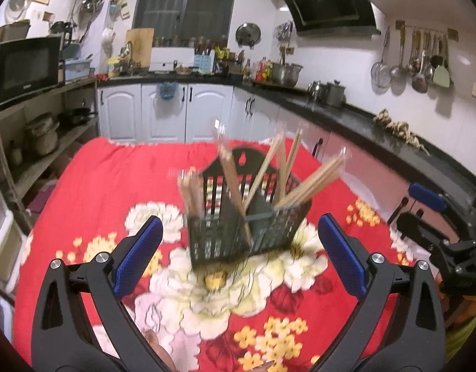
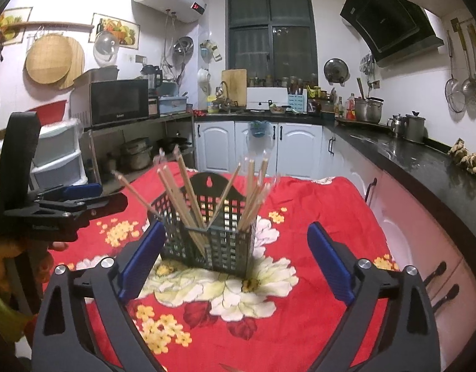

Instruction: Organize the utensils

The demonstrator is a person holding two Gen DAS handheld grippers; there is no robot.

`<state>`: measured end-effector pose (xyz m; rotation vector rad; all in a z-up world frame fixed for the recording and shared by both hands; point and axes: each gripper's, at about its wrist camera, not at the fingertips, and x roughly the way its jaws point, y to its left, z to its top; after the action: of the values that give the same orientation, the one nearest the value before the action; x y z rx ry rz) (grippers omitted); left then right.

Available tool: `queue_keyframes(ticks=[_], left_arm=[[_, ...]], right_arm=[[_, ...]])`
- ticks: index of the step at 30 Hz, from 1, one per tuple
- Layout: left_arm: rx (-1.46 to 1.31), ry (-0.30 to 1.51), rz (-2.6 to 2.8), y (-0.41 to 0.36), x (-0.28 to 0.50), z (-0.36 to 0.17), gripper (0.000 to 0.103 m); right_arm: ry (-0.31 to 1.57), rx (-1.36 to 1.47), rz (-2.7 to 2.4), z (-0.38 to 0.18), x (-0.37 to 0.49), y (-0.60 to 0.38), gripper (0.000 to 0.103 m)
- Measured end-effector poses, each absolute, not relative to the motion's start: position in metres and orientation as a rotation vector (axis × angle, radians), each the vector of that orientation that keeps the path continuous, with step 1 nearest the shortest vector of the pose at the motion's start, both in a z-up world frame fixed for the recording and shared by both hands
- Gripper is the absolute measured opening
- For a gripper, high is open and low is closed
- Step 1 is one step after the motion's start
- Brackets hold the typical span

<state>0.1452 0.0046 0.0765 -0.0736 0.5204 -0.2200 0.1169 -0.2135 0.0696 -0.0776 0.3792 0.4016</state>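
- A table (image 2: 315, 204) draped in a red cloth (image 1: 107, 186) printed with large white, yellow and dark red flowers fills the lower half of both wrist views.
- A dark slotted plastic utensil basket (image 2: 213, 245) stands upright on the cloth at centre frame, resting on a white bloom.
- Wooden chopsticks (image 2: 188, 198) lean out of the basket's compartments, fanning toward upper left and upper right; in the left wrist view they are blurred.
- The remaining cloth around the basket shows only its print.

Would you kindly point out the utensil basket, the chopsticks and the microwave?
utensil basket (image 2: 219, 245): right wrist view, front lattice wall.
chopsticks (image 2: 189, 192): right wrist view, mid-shaft of a leaning stick.
microwave (image 2: 118, 102): right wrist view, dark door.
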Motion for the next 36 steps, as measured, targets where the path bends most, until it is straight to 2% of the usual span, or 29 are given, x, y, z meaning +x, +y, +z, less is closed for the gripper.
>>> queue_keyframes(ticks=[10, 19, 24, 36], left_arm=[[-0.084, 0.556, -0.151, 0.012, 0.128, 0.032, 0.092], [-0.078, 0.548, -0.112, 0.006, 0.113, 0.011, 0.092], [-0.087, 0.515, -0.112, -0.002, 0.107, 0.005, 0.092], [-0.052, 0.362, -0.079, -0.016, 0.088, 0.006, 0.092]], right_arm=[[0.439, -0.085, 0.385, 0.029, 0.107, -0.211, 0.096], [0.463, -0.054, 0.353, 0.003, 0.105, -0.217, 0.096], [0.419, -0.021, 0.332, -0.003, 0.099, -0.221, 0.096], [0.16, -0.027, 0.307, 0.008, 0.065, -0.217, 0.097]])
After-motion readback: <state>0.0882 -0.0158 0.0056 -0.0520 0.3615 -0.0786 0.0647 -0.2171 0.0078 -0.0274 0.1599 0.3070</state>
